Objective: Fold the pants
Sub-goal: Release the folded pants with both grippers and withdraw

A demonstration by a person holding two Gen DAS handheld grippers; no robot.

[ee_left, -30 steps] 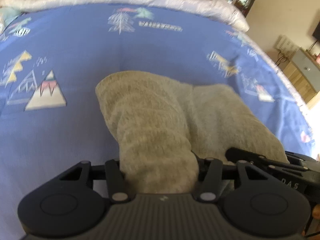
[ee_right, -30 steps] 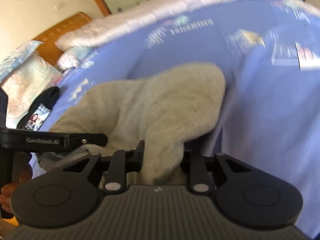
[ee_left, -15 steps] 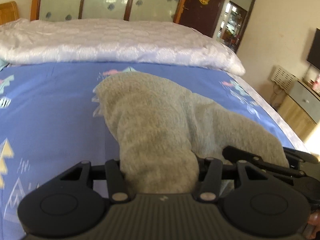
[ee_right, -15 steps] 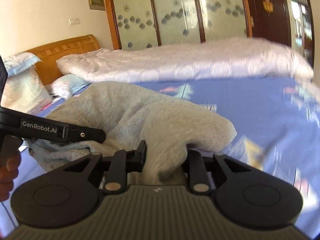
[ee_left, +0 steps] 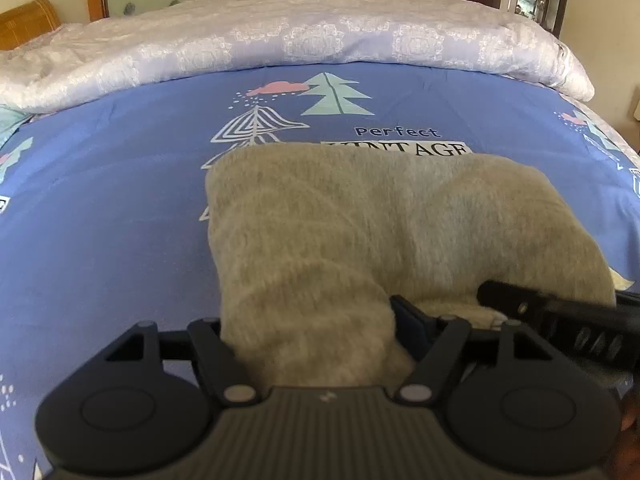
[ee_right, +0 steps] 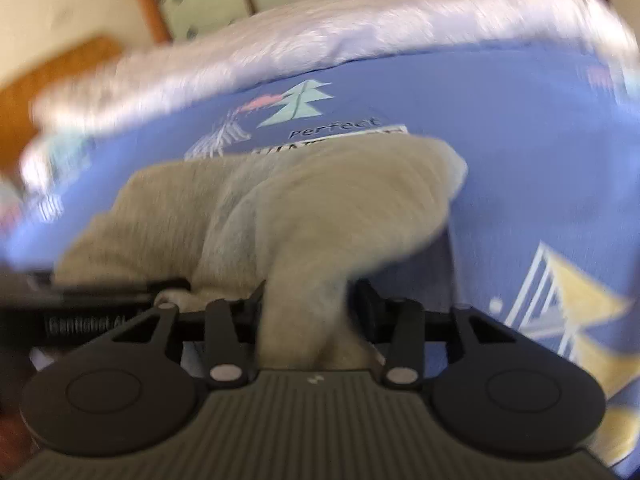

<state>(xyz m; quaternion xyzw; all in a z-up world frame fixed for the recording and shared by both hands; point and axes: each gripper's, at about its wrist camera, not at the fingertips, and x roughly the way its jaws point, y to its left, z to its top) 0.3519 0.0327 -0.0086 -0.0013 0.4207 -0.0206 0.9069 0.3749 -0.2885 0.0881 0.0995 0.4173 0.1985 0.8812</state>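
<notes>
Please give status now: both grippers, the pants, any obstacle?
Left gripper and right gripper both opening, grey pants between the jaws. Pants folded on blue bedsheet. No obstacle seen.

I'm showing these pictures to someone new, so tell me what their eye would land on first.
First, the grey pants, a soft folded heap on the blue printed bedsheet, running back between the fingers of the left gripper, whose jaws are opening. In the right wrist view, the right gripper is opening too, cloth still between its fingers. Behind lies a pale rumpled quilt across the far side of the bed.
</notes>
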